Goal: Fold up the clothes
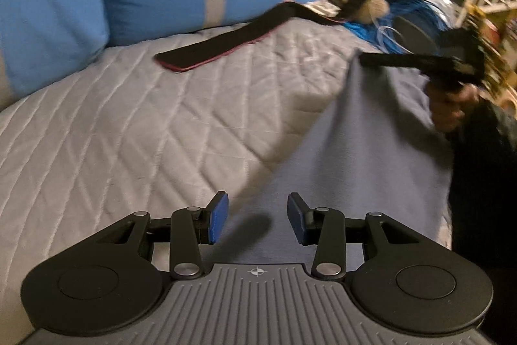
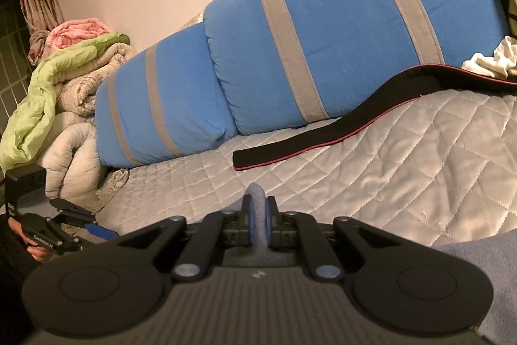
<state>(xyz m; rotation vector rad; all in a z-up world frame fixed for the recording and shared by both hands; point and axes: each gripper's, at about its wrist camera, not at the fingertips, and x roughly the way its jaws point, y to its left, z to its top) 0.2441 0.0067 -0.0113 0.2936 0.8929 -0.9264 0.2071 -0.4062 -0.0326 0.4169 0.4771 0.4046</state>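
Grey-blue cloth [image 1: 371,151] lies spread over the quilted bedcover [image 1: 129,118], and one part of it is lifted up at the right side of the left wrist view. The right gripper [image 2: 257,220] has its jaws pressed together on a small fold of this cloth, which stands up between the blue pads [image 2: 248,222]. In the left wrist view the same gripper reaches in from the right, nearly level, with a hand [image 1: 452,109] and a dark sleeve [image 1: 484,167] behind it, and the cloth hangs down from its tip like a tent.

The left gripper [image 1: 257,219] points downward over the flat part of the cloth. Its jaws stand partly apart and nothing is between them; its pads [image 1: 218,219] do not touch the fabric. In the right wrist view it shows low at the left edge, held by a hand [image 2: 38,251].

A black strap with red edge [image 2: 323,131] lies on the bedcover, just in front of the blue and grey pillows [image 2: 290,54].
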